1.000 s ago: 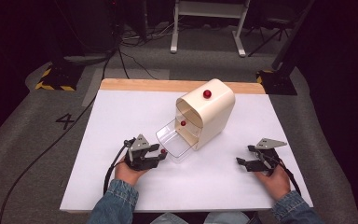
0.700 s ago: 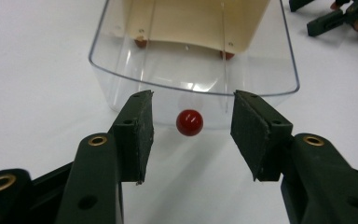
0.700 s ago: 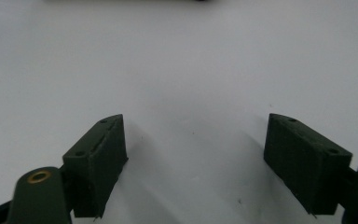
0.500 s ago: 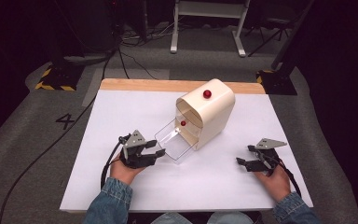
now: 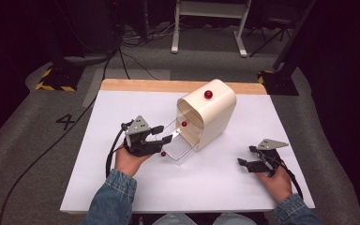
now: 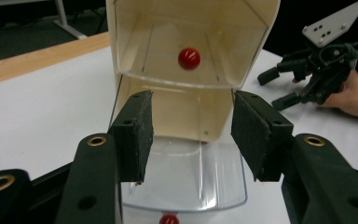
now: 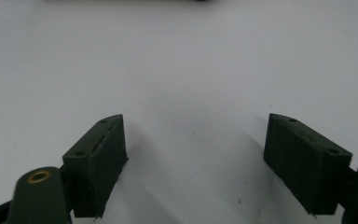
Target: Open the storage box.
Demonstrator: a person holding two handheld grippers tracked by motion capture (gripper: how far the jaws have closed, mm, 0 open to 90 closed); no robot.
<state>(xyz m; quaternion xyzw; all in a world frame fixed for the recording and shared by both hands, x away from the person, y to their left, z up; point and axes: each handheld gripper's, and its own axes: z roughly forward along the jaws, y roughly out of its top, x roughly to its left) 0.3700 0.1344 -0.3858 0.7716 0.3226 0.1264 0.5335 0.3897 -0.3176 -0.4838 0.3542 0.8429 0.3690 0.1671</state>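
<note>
A cream round-topped box point(image 5: 218, 115) stands mid-table with a red knob point(image 5: 208, 94) on its top. Its clear front flap point(image 5: 180, 147) lies folded down onto the table, a small red knob point(image 5: 163, 153) at its front edge. A red ball point(image 6: 189, 58) shows inside the box point(image 6: 191, 28), above the lowered flap point(image 6: 191, 182). My left gripper point(image 5: 165, 133) is open just in front of the box, its jaws spread over the flap; the same gripper point(image 6: 192, 98) holds nothing. My right gripper point(image 5: 245, 155) rests open on the table at the right, and its own view point(image 7: 196, 121) shows bare table between the jaws.
The white tabletop point(image 5: 122, 117) has a wooden strip point(image 5: 140, 86) along its far edge. The right gripper point(image 6: 307, 77) and its hand sit to the right of the box. Cables and stand legs lie on the grey floor beyond.
My left gripper has moved forward and a little right, up to the lowered flap. The right gripper has stayed put.
</note>
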